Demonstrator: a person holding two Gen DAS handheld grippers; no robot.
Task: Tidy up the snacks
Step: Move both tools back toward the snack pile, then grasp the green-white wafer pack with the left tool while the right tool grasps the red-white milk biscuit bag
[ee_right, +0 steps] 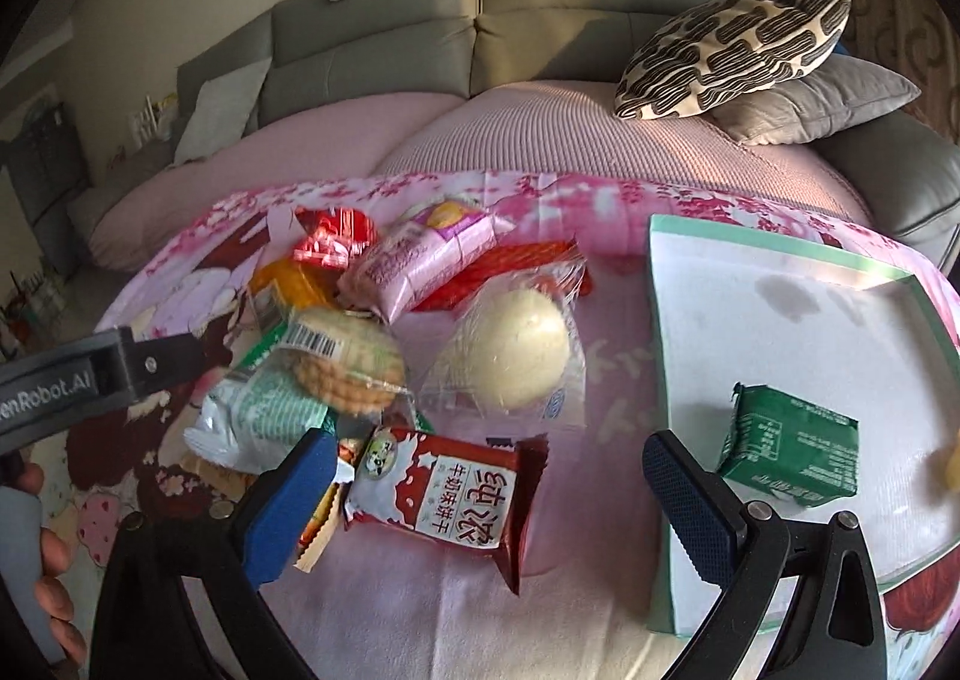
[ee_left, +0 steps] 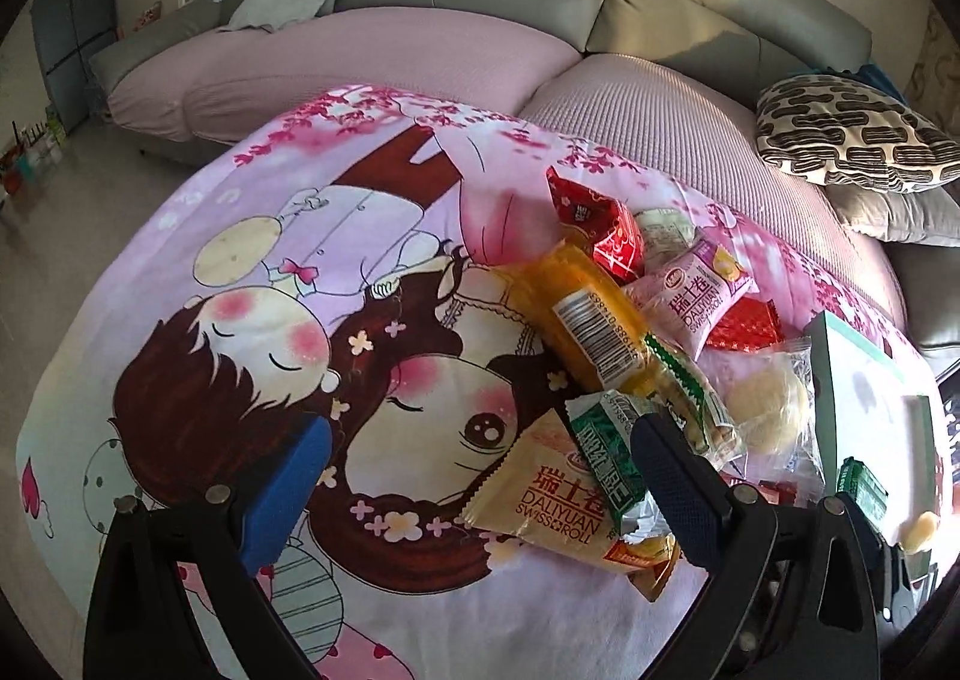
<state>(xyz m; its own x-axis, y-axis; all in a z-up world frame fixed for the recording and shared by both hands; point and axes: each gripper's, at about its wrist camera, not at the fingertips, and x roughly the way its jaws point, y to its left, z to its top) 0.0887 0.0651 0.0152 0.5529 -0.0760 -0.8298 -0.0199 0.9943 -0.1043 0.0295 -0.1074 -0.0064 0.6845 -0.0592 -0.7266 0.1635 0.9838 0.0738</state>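
A pile of wrapped snacks lies on a cartoon-print cloth [ee_left: 252,284]. In the left wrist view my left gripper [ee_left: 480,458] is open and empty, its jaws on either side of a yellow Swiss roll pack [ee_left: 540,494] and a green-white packet [ee_left: 606,464]; an orange pack [ee_left: 576,314], a pink roll pack [ee_left: 702,290] and red packs [ee_left: 606,224] lie beyond. In the right wrist view my right gripper [ee_right: 486,476] is open over a dark red biscuit pack [ee_right: 450,494]. A wrapped pale bun [ee_right: 510,350] and round crackers [ee_right: 348,362] lie behind. A green packet [ee_right: 792,455] sits in the white tray [ee_right: 708,284].
The green-rimmed tray also shows at the right edge of the left wrist view [ee_left: 840,398]. A grey sofa with pink covers [ee_right: 540,128] and patterned cushions [ee_right: 738,50] stands behind the table. The left gripper's body [ee_right: 90,374] enters the right wrist view at left.
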